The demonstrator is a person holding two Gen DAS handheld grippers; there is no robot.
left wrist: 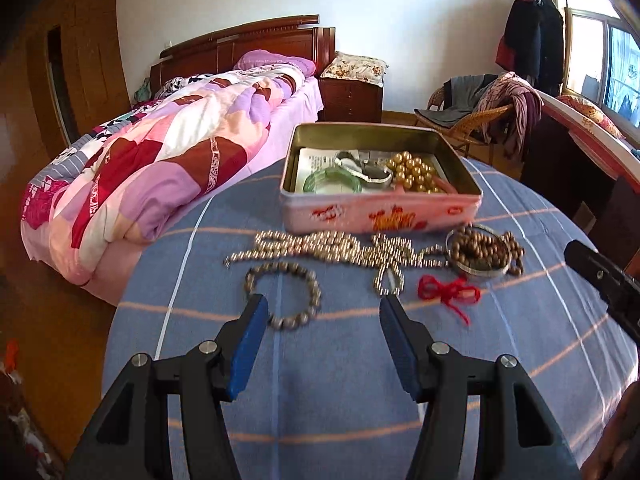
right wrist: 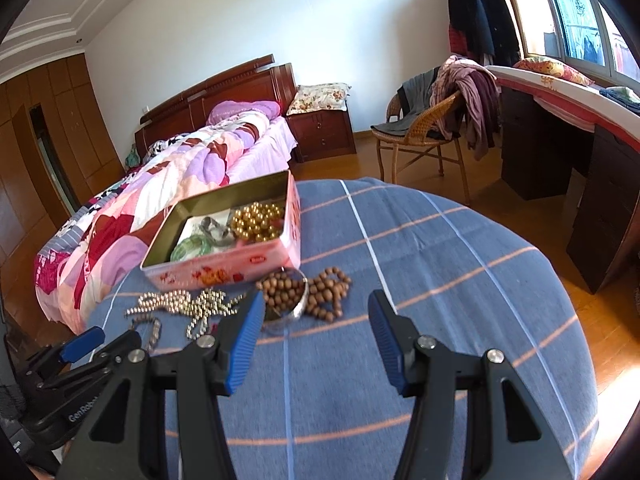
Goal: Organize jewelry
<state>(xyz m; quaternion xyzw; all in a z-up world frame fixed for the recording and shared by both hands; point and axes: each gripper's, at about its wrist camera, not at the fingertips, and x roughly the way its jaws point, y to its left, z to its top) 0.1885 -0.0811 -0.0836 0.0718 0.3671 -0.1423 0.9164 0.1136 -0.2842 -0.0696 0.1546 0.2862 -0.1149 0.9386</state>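
Pink tin (left wrist: 380, 210) open on the blue checked cloth (left wrist: 320, 400), holding a green bangle (left wrist: 330, 180), gold beads (left wrist: 414, 174) and a silver piece (shape unclear). Just in front of the tin: silver bead chain (left wrist: 320, 250), grey bead bracelet (left wrist: 284, 296) at 7 o'clock from the tin, red cord (left wrist: 448, 292) at 5 o'clock, brown wooden beads (left wrist: 480, 250) lying in and beside a metal bangle. Left gripper (left wrist: 322, 304) jaws apart, nothing between them, left finger overlapping the bracelet. Right gripper (right wrist: 316, 300) jaws apart, empty, near the wooden beads
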